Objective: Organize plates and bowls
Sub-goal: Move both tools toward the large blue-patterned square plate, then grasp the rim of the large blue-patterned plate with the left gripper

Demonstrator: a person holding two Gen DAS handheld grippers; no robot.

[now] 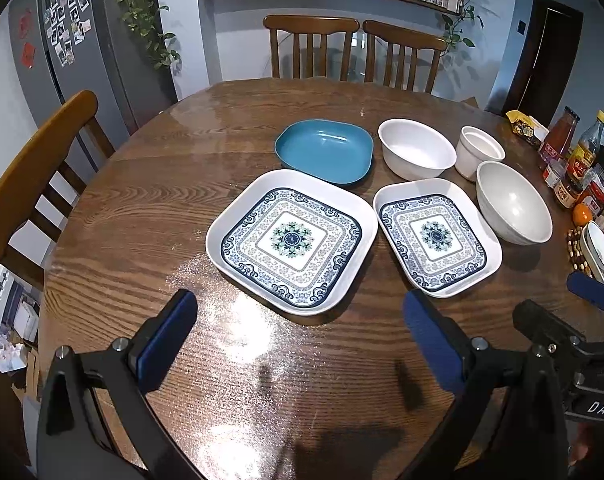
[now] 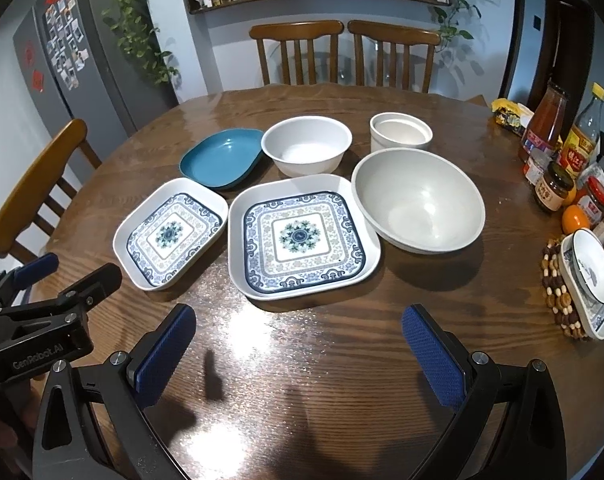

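Plates and bowls sit grouped on a round wooden desk (image 1: 141, 216). Two square patterned plates lie side by side nearest the cameras: a large patterned plate (image 1: 291, 240) on the left and a small patterned plate (image 1: 436, 238) on the right. Behind them stand a blue dish (image 1: 324, 154), a white bowl (image 1: 416, 148) and a white cup (image 1: 480, 152). A large white bowl (image 1: 514, 204) sits at the right. The left gripper (image 1: 297, 340) and right gripper (image 2: 297, 344) hover over the near edge, fingers spread wide, holding nothing.
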